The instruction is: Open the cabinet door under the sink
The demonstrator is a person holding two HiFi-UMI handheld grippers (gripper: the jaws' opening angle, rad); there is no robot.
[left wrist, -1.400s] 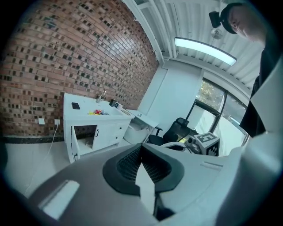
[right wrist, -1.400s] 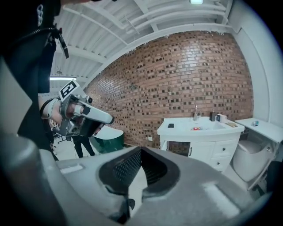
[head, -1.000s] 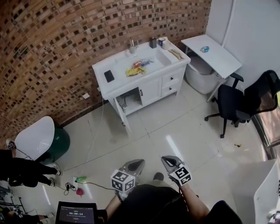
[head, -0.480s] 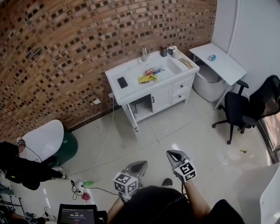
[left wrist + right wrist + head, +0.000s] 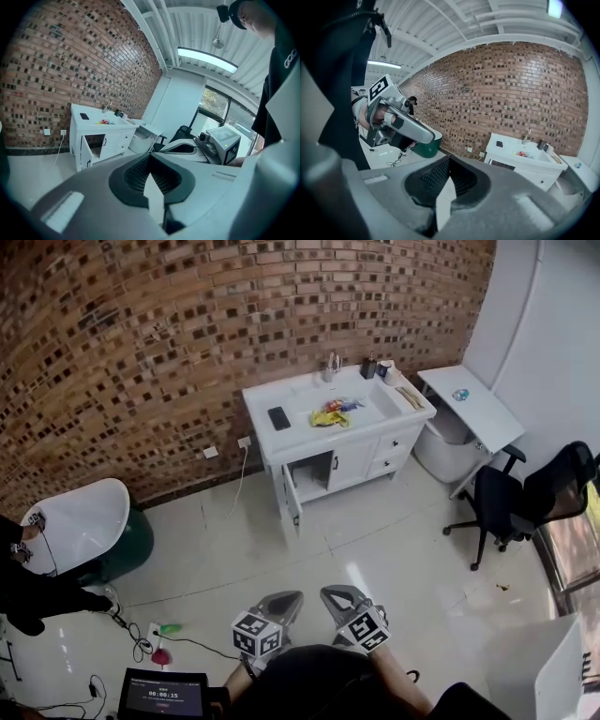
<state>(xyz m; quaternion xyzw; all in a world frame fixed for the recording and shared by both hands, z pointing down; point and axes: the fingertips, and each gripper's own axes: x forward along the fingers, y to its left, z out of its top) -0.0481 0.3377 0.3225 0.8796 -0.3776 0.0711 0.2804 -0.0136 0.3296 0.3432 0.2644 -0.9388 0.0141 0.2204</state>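
Cabinet door (image 5: 292, 497) under the sink (image 5: 361, 401): hanging open at the cabinet's (image 5: 352, 463) left end, far off by the brick wall (image 5: 187, 334), inside too dark to read. Left gripper (image 5: 296, 595) and right gripper (image 5: 326, 592) well apart from it, fingers pressed together on nothing.

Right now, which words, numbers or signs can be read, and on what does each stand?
"00:00:15", small, so uncertain: timer screen at head view's bottom left.
Cubes of left gripper and right gripper: square markers, no letters.
Print on person's clothing, left gripper view: cut off, unreadable.
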